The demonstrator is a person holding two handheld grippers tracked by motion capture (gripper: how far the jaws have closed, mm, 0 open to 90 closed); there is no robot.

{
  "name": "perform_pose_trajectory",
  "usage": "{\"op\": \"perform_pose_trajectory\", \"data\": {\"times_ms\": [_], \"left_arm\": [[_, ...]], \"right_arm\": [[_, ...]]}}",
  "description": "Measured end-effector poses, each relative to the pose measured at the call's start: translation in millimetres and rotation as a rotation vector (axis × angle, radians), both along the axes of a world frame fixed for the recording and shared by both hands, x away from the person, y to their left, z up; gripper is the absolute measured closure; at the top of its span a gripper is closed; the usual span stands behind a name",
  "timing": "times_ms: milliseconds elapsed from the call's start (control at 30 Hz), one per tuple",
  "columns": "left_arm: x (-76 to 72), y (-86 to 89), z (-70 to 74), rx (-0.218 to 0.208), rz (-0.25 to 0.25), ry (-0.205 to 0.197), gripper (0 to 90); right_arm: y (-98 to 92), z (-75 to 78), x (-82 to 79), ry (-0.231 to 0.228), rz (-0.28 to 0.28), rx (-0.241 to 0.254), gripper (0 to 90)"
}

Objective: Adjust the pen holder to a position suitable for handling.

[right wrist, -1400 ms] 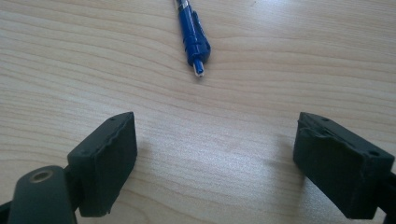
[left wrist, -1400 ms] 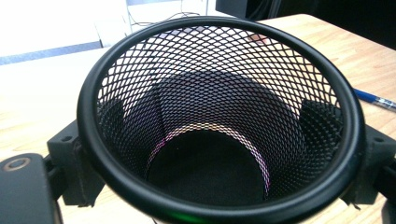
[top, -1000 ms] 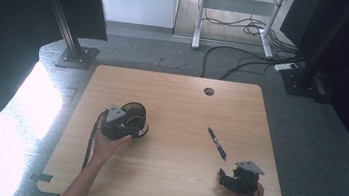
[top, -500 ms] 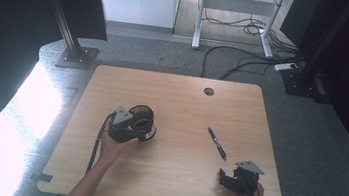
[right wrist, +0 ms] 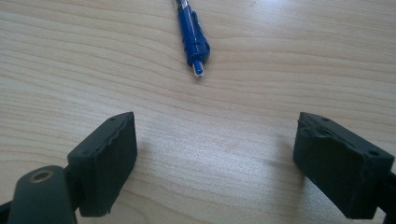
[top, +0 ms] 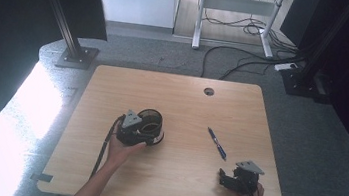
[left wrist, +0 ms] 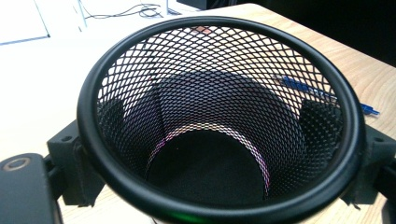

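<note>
Left tool (top: 144,133) clenched around black mesh cup (left wrist: 219,116), desk (top: 178,93) centre-left. Right tool (right wrist: 215,158) released, jaws wide; blue pen (right wrist: 191,37) at 12 o'clock.

On the table (top: 178,91) the mesh cup (top: 151,127) sits left of centre, held between the 2 jaws of the left gripper (top: 130,132), which comes at it from the near left side — 1 jaw on each side of the cup's wall. The pen (top: 216,143) lies flat to the right of the cup, well apart from it, slanting from far-left to near-right. The right gripper (top: 233,180) rests near the table's front right corner, just in front of the pen's near end and not touching it. A round hole (top: 208,91) sits near the far edge — behind both cup and pen.
</note>
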State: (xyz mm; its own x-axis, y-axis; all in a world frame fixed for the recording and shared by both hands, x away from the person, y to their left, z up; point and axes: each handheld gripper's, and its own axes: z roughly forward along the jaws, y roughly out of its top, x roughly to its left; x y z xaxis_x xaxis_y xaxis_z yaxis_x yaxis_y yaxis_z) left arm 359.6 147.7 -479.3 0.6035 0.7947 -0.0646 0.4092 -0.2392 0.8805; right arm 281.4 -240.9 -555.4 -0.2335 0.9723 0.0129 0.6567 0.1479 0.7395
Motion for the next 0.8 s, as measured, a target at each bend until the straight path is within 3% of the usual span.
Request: {"op": "perform_pose_trajectory", "data": {"times_ms": [800], "left_arm": [[2.0, -38.0, -10.6, 0.009, -0.048, 0.028, 9.6]], "right_arm": [[0.0, 0.0, 0.0, 0.000, 0.000, 0.000, 13.0]]}}
